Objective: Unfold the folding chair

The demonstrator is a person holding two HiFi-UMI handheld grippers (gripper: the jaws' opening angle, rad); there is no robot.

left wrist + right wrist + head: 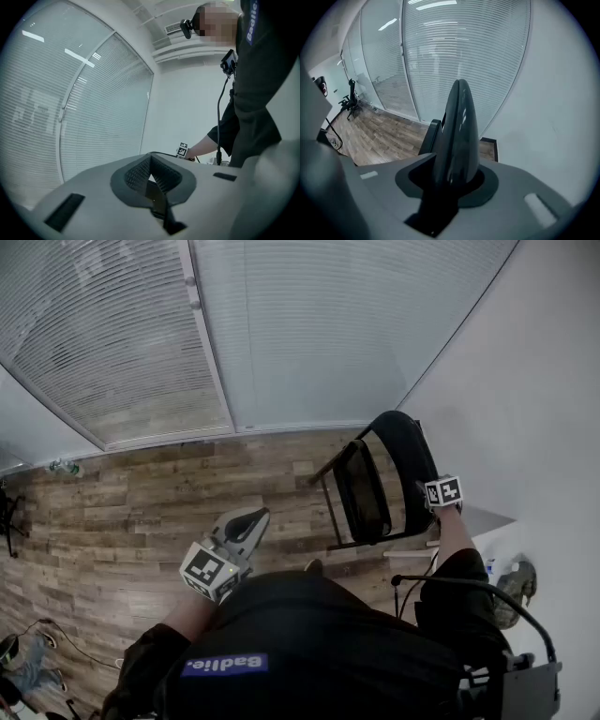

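Observation:
The black folding chair (375, 486) stands on the wood floor by the white wall at the right, its seat (362, 491) tilted steeply against the frame. My right gripper (429, 486) is at the top of the rounded backrest (410, 448) and points down. In the right gripper view the glossy backrest (459, 126) fills the gap of my right gripper (456, 174), which is shut on it. My left gripper (251, 518) hangs in the air left of the chair, apart from it. Seen in its own view, the left gripper (149, 174) is shut with nothing in it.
A glass wall with blinds (281, 324) runs along the back, and the white wall (534, 409) lies close on the chair's right. A bottle (64, 466) lies on the floor at far left. Cables and small items lie at lower left (23, 652); more things lie at lower right (516, 582).

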